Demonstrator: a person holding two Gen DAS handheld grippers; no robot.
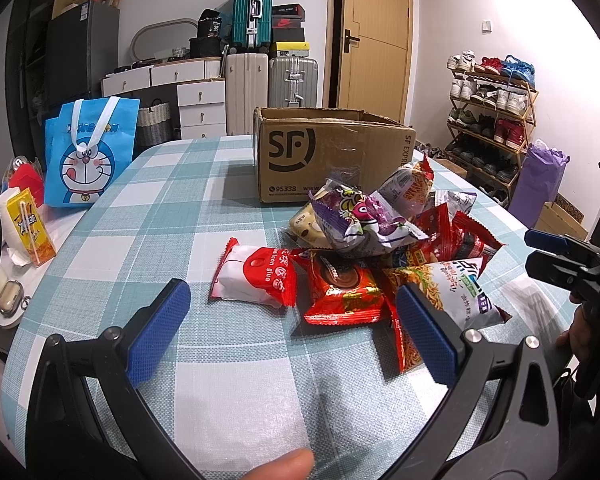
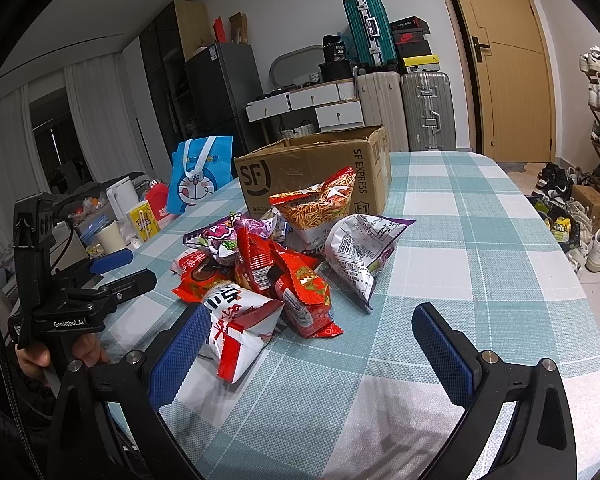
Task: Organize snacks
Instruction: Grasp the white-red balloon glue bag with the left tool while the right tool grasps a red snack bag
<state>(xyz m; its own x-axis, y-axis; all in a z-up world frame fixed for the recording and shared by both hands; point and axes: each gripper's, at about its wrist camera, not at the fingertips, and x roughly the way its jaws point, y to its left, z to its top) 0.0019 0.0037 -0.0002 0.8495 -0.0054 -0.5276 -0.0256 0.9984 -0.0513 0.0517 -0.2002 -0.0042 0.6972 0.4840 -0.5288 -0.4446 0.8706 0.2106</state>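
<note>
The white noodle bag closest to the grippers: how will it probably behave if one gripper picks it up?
The white noodle bag looks puffed with air, so it is probably light and would dent under the pads. Its glossy film may slip, so the crimped end seems the safer place to pinch. It leans on the red packets, which might shift when it lifts.

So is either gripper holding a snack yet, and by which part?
No. The left gripper and the right gripper are both open, with no snack pack clamped. The snack pile lies on the table.
</note>
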